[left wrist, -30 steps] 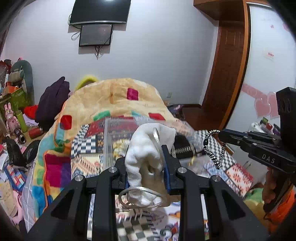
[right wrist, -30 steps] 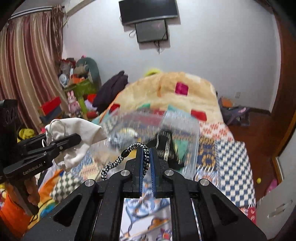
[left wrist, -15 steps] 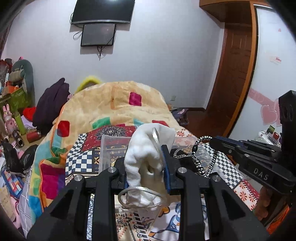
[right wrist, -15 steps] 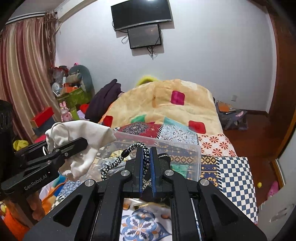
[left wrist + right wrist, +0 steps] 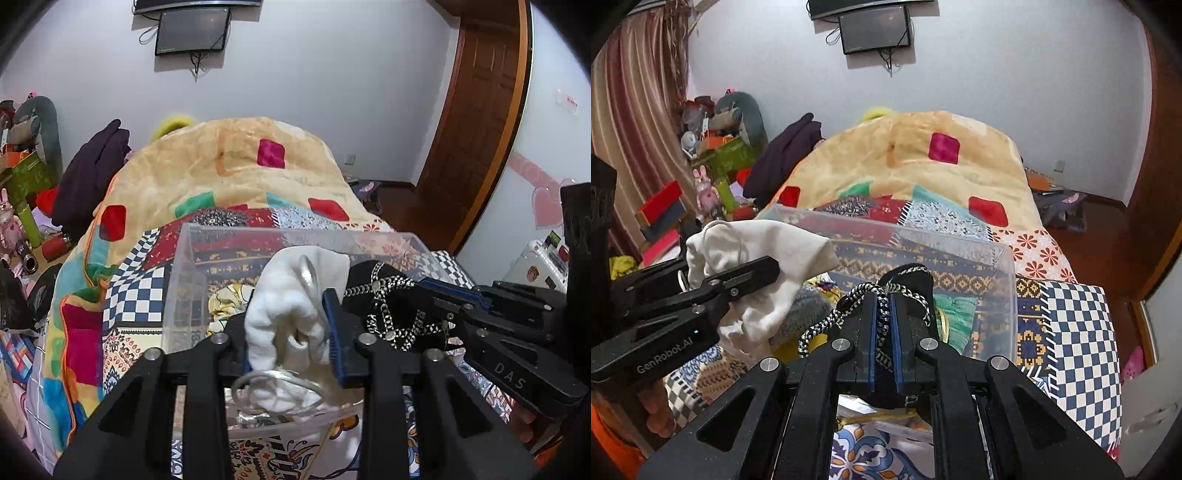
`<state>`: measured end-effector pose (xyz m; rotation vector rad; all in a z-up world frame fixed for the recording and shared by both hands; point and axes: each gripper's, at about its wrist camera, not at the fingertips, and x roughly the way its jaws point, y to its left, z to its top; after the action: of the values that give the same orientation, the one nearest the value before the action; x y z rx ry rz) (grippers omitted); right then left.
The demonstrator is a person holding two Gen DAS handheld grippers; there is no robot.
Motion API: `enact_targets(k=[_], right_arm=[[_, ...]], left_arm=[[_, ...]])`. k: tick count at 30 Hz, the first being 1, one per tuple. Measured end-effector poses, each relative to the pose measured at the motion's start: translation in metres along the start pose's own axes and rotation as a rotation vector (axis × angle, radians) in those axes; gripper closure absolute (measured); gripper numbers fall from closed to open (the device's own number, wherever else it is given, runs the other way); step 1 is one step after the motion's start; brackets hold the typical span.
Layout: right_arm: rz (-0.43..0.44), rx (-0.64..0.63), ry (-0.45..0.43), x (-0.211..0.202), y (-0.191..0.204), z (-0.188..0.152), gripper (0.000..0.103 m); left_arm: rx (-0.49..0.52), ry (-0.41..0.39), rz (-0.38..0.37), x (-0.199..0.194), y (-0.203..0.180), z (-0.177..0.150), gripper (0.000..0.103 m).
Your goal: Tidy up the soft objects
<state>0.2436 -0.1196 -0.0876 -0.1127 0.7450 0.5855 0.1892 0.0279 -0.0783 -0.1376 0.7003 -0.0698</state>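
Observation:
My left gripper point(image 5: 291, 325) is shut on a white drawstring pouch point(image 5: 291, 299) and holds it over the near end of a clear plastic bin point(image 5: 184, 266) on the bed. The pouch also shows in the right wrist view point(image 5: 757, 251). My right gripper point(image 5: 882, 314) is shut on a black-and-white braided cord point(image 5: 820, 325) attached to a black pouch point(image 5: 916, 284), held over the bin point(image 5: 1008, 295). In the left wrist view the black pouch point(image 5: 391, 306) with its chain-like cord hangs just right of the white pouch.
The bin holds a green knit item point(image 5: 956, 310), a grey knit item point(image 5: 805, 306) and a yellow floral cloth point(image 5: 225, 299). It sits on a patchwork quilt point(image 5: 1078, 332) with a beige blanket point(image 5: 229, 162) behind. Clutter and toys point(image 5: 713, 147) stand left of the bed.
Both grippers have moved forward and down with their pouches, from in front of the bin to over it. The two pouches have come closer together.

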Motion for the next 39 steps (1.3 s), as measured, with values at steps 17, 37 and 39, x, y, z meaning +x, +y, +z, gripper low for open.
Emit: enact_targets(k=[17,37,39], right_arm=[[0.004,-0.022,-0.117,-0.059,-0.001,0.012,0.059],[0.036,-0.061,-0.369,-0.171,0.024,-0.021,0.026],[0.024,-0.065,-0.39,-0.174,0.026,-0.024,0.021]], left_arm=[[0.016,-0.123,-0.007,-0.065,-0.009,0.009,0.042],[0.086,-0.381,-0.029,-0.195,-0.053,-0.023,0.013],[0.084,-0.392,-0.033,-0.199,-0.054,-0.026,0.009]])
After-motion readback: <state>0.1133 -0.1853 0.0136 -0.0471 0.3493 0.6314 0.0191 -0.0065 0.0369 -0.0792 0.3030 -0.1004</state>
